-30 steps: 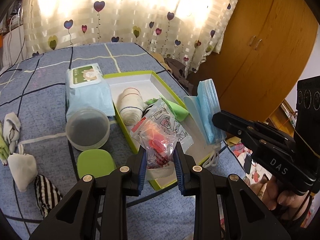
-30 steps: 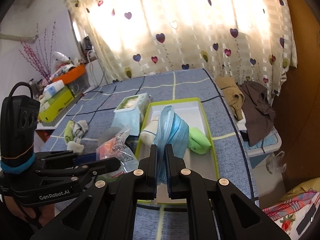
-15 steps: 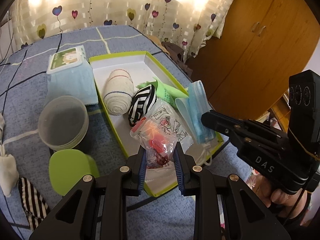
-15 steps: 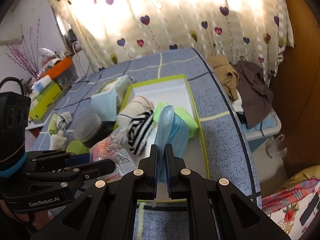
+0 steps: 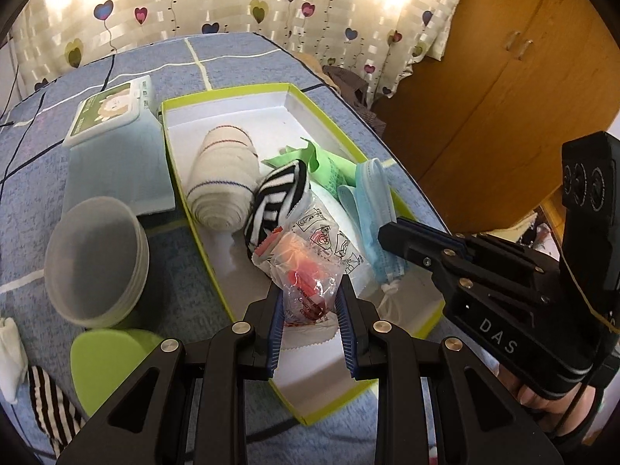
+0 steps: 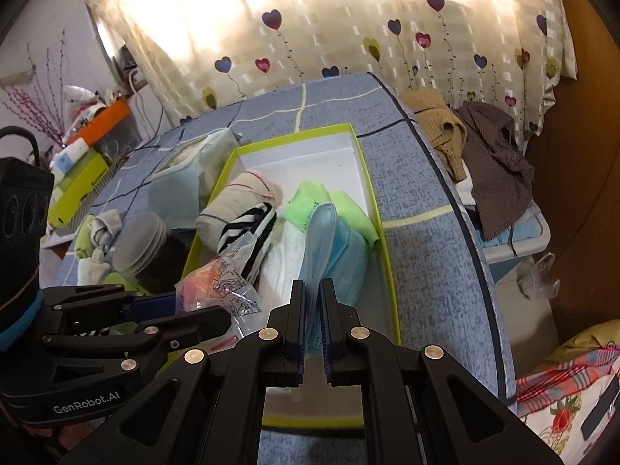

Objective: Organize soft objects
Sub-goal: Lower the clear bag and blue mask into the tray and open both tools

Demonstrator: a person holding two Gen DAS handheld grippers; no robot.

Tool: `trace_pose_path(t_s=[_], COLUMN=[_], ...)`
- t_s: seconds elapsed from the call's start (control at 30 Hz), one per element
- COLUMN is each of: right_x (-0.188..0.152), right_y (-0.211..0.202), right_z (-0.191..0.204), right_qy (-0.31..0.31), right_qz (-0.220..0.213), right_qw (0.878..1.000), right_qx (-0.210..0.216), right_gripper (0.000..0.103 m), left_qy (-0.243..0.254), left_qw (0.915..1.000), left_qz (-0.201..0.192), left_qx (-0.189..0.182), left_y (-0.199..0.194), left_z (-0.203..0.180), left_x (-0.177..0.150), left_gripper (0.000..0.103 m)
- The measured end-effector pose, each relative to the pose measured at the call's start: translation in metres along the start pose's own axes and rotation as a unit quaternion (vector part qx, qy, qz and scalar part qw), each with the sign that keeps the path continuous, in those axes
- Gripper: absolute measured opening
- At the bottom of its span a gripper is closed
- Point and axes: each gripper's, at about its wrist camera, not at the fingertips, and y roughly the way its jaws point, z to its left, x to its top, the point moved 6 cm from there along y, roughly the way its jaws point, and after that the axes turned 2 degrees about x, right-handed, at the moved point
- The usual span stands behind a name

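My left gripper [image 5: 310, 310] clamps the clear packet [image 5: 308, 279]; my right gripper [image 6: 313, 310] pinches blue masks [image 6: 329, 248], both directly above the green-rimmed box [image 5: 329, 126].

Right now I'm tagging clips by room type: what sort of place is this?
Most likely a home bedroom: heart-print curtains, a wooden wardrobe, clothes piled beside the checked blue cloth-covered surface, maybe a bed.

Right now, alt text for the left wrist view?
Left tongs grip a clear plastic packet of orange-red items above a green-rimmed box holding rolled socks. Right tongs, entering from the right, pinch a blue face mask over the same box.
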Motion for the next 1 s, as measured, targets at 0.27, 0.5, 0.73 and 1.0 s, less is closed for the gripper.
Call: trace_pose_path(t_s=[0.27, 0.5, 0.73, 1.0], right_x=[0.020, 0.036, 0.037, 0.028], right_y=[0.019, 0.034, 0.026, -0.001], right_z=[-0.005, -0.007, -0.010, -0.004], right_qy=[-0.012, -0.016, -0.009, -0.011], right_qz=[0.006, 0.010, 0.006, -0.007], right_qw=[1.000, 1.000, 1.000, 1.000], right_qx=[0.001, 0.001, -0.005, -0.020], right_gripper=[0.007, 0.007, 0.016, 0.037], left_qy=[-0.018, -0.029, -0.034, -0.030], left_qw=[0.9997, 0.9992, 0.9992, 0.9991], left_qz=[0.001, -0.014, -0.015, -0.031], left_qx=[0.014, 0.025, 0.014, 0.000], left_y=[0.013, 0.016, 0.010, -0.009], left_z=[0.009, 0.014, 0.015, 0.011], left_x=[0.015, 0.033, 0.027, 0.022], left_gripper=[0.027, 0.027, 0.027, 0.041])
